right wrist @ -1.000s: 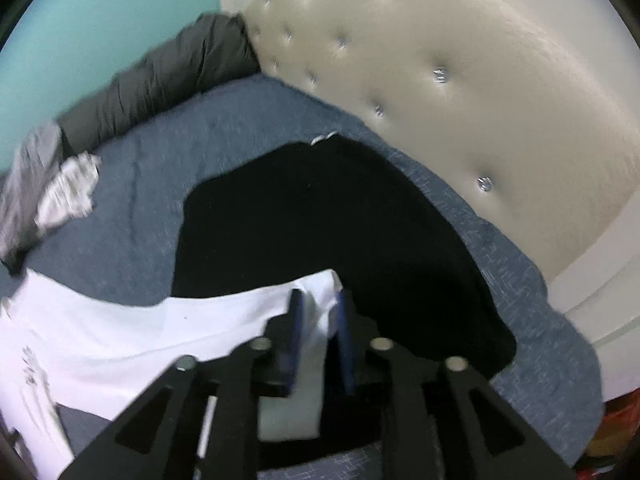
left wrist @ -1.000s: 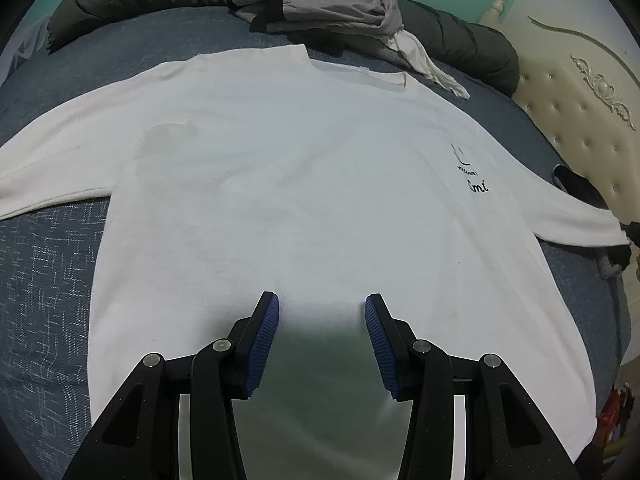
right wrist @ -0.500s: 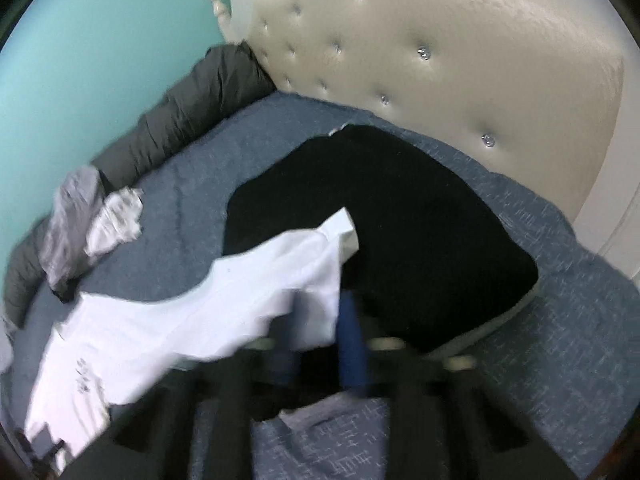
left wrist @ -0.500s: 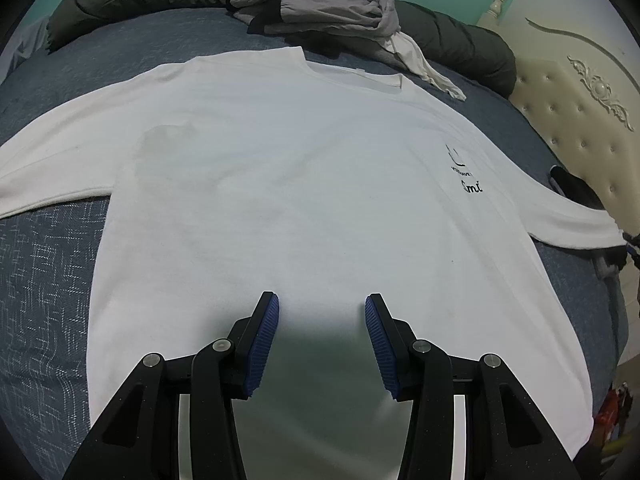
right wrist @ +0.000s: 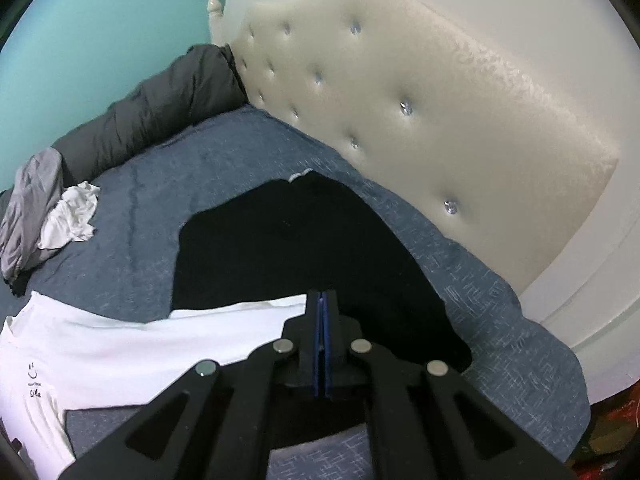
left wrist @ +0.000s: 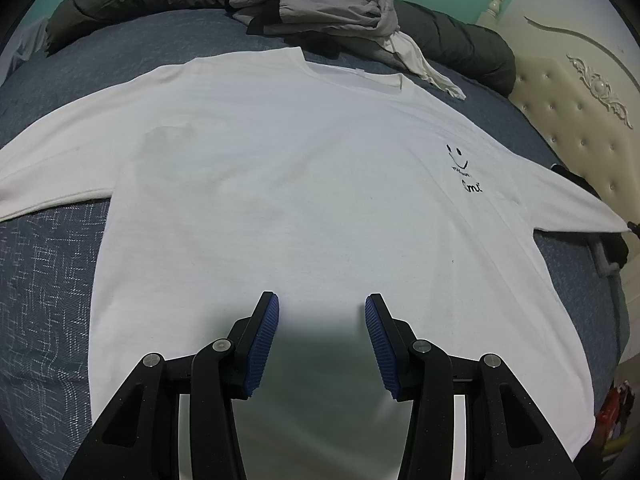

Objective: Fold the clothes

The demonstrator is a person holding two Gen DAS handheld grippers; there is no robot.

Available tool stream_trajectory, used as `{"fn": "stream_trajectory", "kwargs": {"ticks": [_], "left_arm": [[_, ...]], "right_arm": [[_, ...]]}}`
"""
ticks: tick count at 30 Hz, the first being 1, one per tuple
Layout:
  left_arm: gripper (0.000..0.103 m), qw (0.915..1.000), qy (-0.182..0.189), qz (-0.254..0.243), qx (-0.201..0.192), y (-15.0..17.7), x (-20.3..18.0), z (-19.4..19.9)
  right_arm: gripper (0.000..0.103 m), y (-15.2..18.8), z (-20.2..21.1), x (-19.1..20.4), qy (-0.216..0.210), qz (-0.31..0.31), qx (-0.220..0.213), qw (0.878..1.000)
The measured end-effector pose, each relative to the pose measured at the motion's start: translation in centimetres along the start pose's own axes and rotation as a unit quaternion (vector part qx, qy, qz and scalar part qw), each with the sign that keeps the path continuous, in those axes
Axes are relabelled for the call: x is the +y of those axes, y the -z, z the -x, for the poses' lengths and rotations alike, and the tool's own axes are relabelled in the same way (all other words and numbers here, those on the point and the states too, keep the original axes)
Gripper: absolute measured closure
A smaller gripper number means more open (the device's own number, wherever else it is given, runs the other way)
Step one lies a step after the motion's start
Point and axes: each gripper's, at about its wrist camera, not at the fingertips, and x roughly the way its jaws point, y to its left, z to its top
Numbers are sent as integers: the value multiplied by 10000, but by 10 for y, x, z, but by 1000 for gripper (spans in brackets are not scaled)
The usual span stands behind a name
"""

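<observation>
while two grippers show, one white shirt [left wrist: 280, 184] lies flat.

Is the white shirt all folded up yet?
Not yet. Done: the white shirt lies spread flat on the bed, both sleeves out. In hand: the right claw is shut at the end of one sleeve, though I can't tell if it pinches cloth; the left claw hangs open over the shirt. Left: every fold.

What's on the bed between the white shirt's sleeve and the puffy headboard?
In the right wrist view, a black garment lies between the white shirt sleeve and the headboard, with a bare strip of blue bedcover beyond it.
</observation>
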Motion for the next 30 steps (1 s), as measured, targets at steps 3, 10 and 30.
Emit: {"fn": "stream_trajectory", "kwargs": {"ticks": [3, 10, 30], "left_arm": [[54, 10000, -5, 19, -3, -1, 2, 0], [54, 10000, -15, 18, 1, 1, 7, 2], [54, 10000, 73, 28, -17, 4, 4, 9]], "right_arm": [[102, 0, -8, -6, 80, -56, 78, 9999], [102, 5, -17, -17, 104, -255, 217, 9994], [73, 64, 39, 92, -1373, 85, 68, 9905]]}}
